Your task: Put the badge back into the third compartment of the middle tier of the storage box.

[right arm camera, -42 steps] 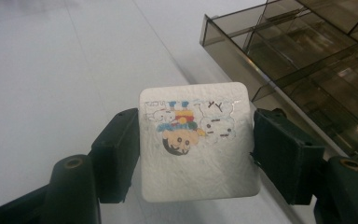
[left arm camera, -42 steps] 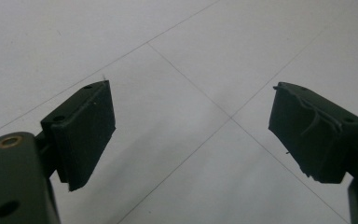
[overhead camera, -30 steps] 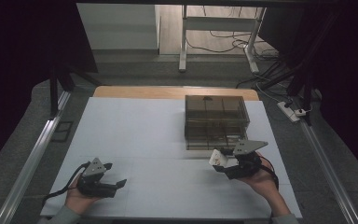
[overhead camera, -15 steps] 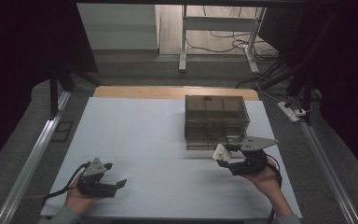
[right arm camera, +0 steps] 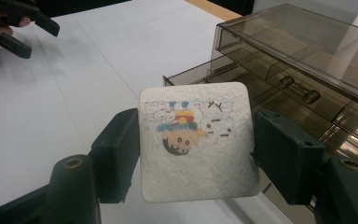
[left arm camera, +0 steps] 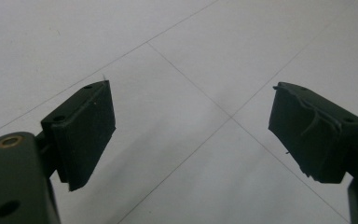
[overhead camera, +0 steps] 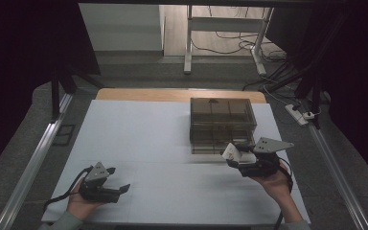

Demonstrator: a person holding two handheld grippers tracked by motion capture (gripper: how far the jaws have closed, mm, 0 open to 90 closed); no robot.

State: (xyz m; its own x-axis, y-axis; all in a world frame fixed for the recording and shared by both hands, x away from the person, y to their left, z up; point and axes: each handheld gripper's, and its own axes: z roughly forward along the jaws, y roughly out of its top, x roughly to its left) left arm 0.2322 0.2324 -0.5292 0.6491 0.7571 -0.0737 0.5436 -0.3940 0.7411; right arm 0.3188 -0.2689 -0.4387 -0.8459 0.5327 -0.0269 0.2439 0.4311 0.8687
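Two claws over the white tiled surface [overhead camera: 172,143], one in each of the person's hands.

Right claw [overhead camera: 237,155]: near right part of the surface, just in front of the smoky translucent plastic drawer box [overhead camera: 222,117]. Its two black jaws pinch a white square pad with rounded corners and a colourful cartoon print [right arm camera: 196,140], one jaw on each side edge. In the right gripper view the pad stands upright between the jaws, textured face toward the camera, cartoon figure upside down. In the high view the pad shows as a small white patch at the claw's tip, close to the box's front edge. Right hand [overhead camera: 273,179] grips the claw body from below; grey three-cornered plate sits on top.

Drawer box: far right part of the surface. Right gripper view shows a lower drawer [right arm camera: 200,77] pulled partly out toward the claw, and a drawer with a bar handle [right arm camera: 298,89] beside it. Contents cannot be made out through the tinted walls.

Left claw [overhead camera: 120,189]: near left corner, held low in the left hand [overhead camera: 84,203], cable trailing left. Jaws spread wide apart, nothing between them; left gripper view shows bare white surface with thin seam lines crossing in the gap. Well apart from the right claw and the box.
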